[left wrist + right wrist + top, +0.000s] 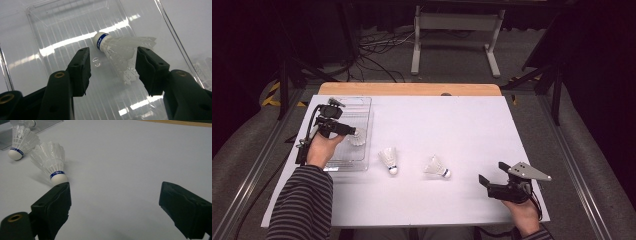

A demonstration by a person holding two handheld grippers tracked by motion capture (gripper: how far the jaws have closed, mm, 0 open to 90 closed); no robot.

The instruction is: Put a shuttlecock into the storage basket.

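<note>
Hanging open over the clear ribbed plastic tray [37, 30], the left black two-jaw gripper [112, 72] has the white feathered shuttlecock with a blue-banded cork [117, 47] lying loose between its pads; lifting carelessly could snag those brittle feathers. The right black gripper [493, 175], also open, rests near two more shuttlecocks [388, 160] on the smooth white table [452, 125].
</note>
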